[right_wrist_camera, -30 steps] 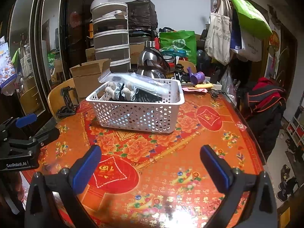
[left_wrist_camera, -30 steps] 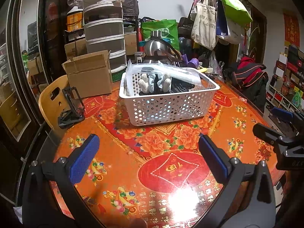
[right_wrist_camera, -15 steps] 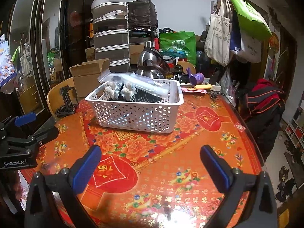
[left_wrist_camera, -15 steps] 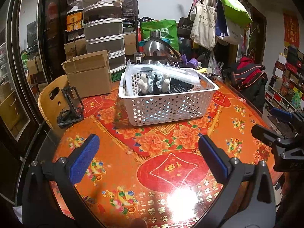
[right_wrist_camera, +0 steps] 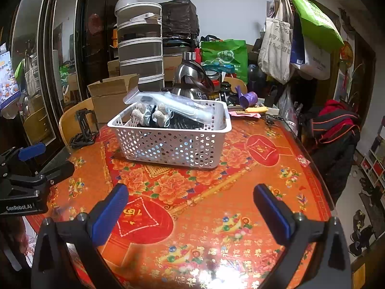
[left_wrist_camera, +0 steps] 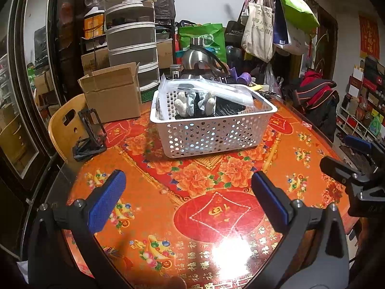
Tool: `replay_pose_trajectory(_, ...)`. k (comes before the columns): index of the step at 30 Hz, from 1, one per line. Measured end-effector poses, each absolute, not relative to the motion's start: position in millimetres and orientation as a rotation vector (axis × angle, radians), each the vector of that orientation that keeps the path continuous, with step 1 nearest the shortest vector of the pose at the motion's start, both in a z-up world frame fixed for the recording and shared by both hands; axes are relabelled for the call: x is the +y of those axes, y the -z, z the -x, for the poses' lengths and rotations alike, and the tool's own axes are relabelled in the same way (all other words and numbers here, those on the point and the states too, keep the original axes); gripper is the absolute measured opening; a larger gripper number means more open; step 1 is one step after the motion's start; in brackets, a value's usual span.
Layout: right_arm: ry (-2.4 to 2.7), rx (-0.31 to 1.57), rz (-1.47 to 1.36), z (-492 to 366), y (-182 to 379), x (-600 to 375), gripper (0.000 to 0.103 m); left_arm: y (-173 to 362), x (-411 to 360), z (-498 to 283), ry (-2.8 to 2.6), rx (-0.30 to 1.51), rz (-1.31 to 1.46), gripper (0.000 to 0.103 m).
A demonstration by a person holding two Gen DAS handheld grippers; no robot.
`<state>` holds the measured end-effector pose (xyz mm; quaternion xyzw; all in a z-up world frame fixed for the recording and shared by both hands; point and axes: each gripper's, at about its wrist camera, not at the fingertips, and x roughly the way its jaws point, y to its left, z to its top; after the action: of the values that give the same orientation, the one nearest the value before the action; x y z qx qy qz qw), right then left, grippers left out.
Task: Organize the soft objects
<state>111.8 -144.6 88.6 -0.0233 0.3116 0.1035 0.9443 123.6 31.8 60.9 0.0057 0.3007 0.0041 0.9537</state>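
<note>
Both grippers hover empty over the desk, short of the basket.

The left gripper [left_wrist_camera: 187,197] and right gripper [right_wrist_camera: 192,207] have their blue fingers [left_wrist_camera: 107,201] spread wide, grasping nothing. The white basket [left_wrist_camera: 211,134] sits mid-desk [left_wrist_camera: 300,149], holding rolled socks [left_wrist_camera: 193,102] beneath a clear plastic bag [left_wrist_camera: 223,90].

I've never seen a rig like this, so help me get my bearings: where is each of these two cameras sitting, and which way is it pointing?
Left wrist view: rides on the left gripper, looking forward over the table at the white basket; its own two blue-padded fingers show, spread open, and the right gripper shows at the right edge.
Right wrist view: rides on the right gripper, facing the same basket from further right; its open fingers show, with the left gripper at the left edge.
Shared: basket, table, cardboard box, steel kettle.
</note>
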Motion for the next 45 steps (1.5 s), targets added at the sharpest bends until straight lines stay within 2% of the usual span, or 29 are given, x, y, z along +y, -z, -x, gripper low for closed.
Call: replay_pose_trajectory(45,-0.174,0.639,0.047,-119,-84,-157,0.103,-53,26,-129,0.033,0.613,-0.018,0.103)
